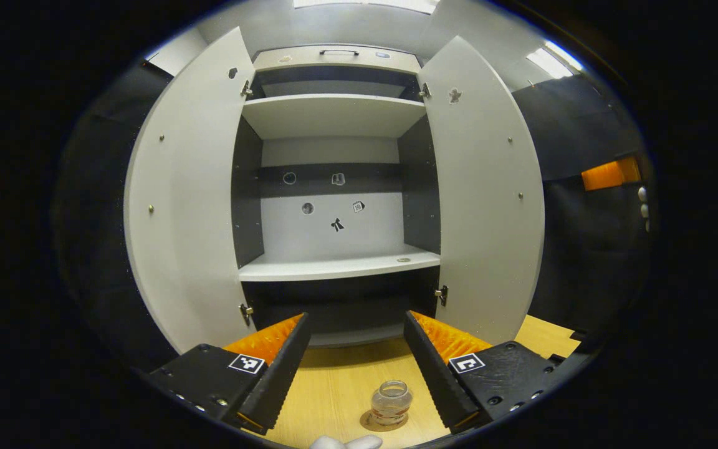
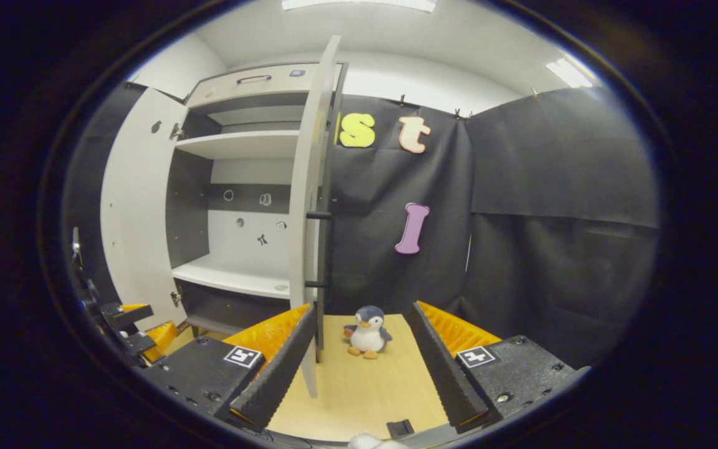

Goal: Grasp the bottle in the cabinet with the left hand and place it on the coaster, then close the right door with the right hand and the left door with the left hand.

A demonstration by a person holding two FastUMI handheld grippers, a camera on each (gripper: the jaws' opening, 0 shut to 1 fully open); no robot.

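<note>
Both doors of the cabinet (image 1: 334, 112) stand open. In the left gripper view the left door (image 1: 184, 199) swings out to one side and the right door (image 1: 487, 206) to the other, with the pale shelves (image 1: 340, 267) between them bare apart from a few small stickers on the back wall. The bottle (image 1: 391, 403) sits upright on the coaster (image 1: 384, 423) on the wooden table (image 1: 334, 386), low in that view, in front of the cabinet and between the two fingers but touching neither. The left gripper (image 1: 357, 362) hangs above the table with its jaws spread wide and nothing held.

From the right gripper view the right door (image 2: 310, 206) is seen nearly edge-on, its dark handle bars facing the black cloth wall (image 2: 521, 206). The right gripper (image 2: 359, 362) is also wide open and empty, with one finger just beside the door's lower edge; whether it touches cannot be told. A toy penguin (image 2: 368, 340) stands on the table (image 2: 359, 393) beyond the fingers, near the wall. At the far edge of this view part of the left gripper (image 2: 123, 337) shows, orange and black, in front of the left door (image 2: 138, 206).
</note>
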